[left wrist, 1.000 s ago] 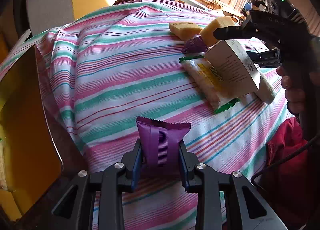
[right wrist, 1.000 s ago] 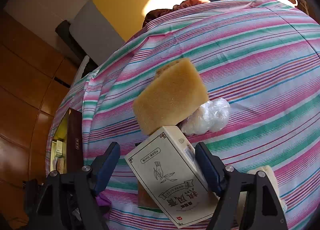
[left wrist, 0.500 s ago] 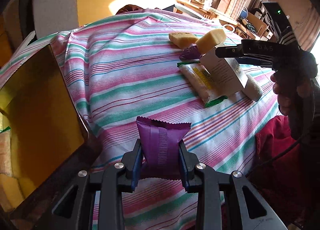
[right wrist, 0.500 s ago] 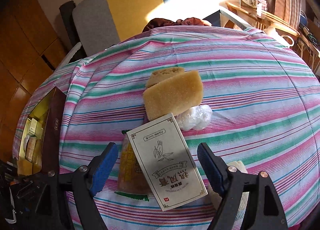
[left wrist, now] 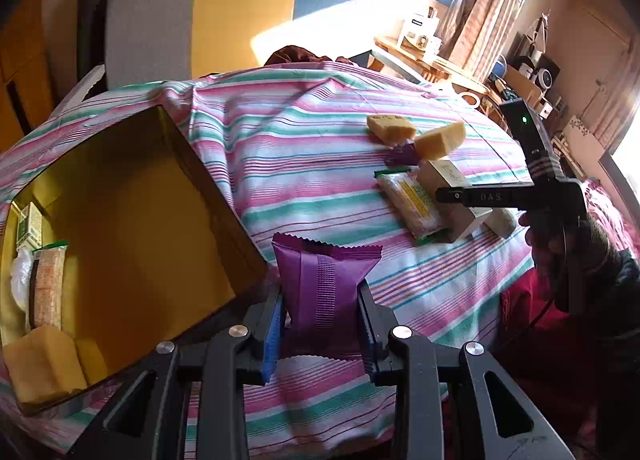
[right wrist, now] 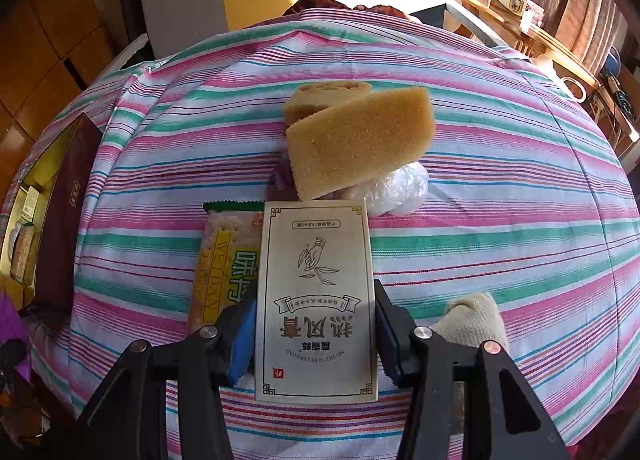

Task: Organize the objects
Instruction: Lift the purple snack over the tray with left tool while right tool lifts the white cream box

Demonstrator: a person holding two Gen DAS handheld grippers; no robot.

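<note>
My left gripper [left wrist: 322,324] is shut on a purple snack packet [left wrist: 326,280], held above the striped cloth beside the open yellow-lined box [left wrist: 132,212]. Over in the right wrist view, the right gripper [right wrist: 316,336] is closing on a cream carton with a hand-and-leaf drawing [right wrist: 316,260], and both pads touch its long sides. The carton lies partly on a yellow cracker packet [right wrist: 224,268]. The left wrist view shows that same gripper [left wrist: 460,196] over the carton [left wrist: 444,176], held by a person's hand.
Beyond the carton lie a yellow sponge [right wrist: 356,140], a second sponge [right wrist: 320,94], a clear plastic bundle [right wrist: 400,188] and another purple packet [right wrist: 282,176]. A beige cloth [right wrist: 472,320] lies at the right. The box holds sponges [left wrist: 36,360] and packets [left wrist: 48,284].
My left gripper has risen and swung toward the open box with the purple packet. The right jaws have closed in from wide apart onto the carton, now straight between them.
</note>
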